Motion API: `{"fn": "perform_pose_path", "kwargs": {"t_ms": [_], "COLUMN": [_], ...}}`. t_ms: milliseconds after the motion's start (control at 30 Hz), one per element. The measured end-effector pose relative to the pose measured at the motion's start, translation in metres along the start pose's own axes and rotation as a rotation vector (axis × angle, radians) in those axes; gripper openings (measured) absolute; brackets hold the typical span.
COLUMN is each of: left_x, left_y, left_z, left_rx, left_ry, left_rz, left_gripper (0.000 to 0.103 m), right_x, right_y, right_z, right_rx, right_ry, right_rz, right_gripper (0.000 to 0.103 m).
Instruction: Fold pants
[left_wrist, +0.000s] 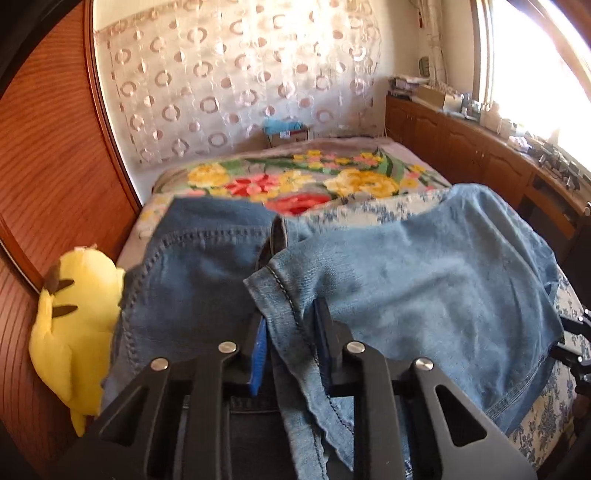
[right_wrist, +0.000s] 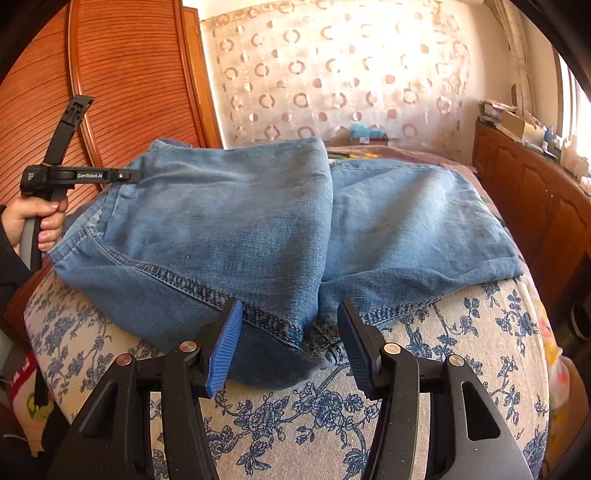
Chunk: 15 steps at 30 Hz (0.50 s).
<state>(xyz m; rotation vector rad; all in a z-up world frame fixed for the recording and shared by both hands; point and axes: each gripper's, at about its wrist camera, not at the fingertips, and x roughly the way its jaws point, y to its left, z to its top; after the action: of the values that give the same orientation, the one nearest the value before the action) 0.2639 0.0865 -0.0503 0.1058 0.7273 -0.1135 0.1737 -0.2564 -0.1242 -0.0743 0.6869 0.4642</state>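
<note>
Mid-fold: left gripper (left_wrist: 290, 332) clamped on a seamed edge of the jeans (right_wrist: 229, 221) by the bed's (right_wrist: 461, 332) left side, right gripper (right_wrist: 291, 343) half open astride the near hem, gripping nothing; next, probably pinching that hem and carrying it across.

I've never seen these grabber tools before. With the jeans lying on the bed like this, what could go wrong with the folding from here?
1. The left gripper pinches only a thin hem edge of the jeans; it might slip out when pulled.
2. The right gripper stands open around bunched denim and could catch the flowered bedcover too.
3. The yellow plush toy sits right beside the jeans, so a sweeping fold might knock it.
</note>
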Motion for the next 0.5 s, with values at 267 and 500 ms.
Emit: {"fn": "perform_pose_path", "kwargs": {"t_ms": [267,500], "left_x": [-0.015,-0.012], "left_y": [0.007,0.007], "left_z": [0.030,0.021], "left_rx": [-0.016,-0.027], "left_ry": [-0.078,-0.050], "left_rz": [0.081,0.067], "left_gripper": [0.024,0.050], "right_x": [-0.001,-0.001], "right_y": [0.001,0.001], "right_z": [-0.003,-0.003], "right_rx": [-0.004,-0.001], "right_ry": [0.000,-0.001], "right_rz": [-0.004,-0.004], "right_gripper": [0.054,0.054]}}
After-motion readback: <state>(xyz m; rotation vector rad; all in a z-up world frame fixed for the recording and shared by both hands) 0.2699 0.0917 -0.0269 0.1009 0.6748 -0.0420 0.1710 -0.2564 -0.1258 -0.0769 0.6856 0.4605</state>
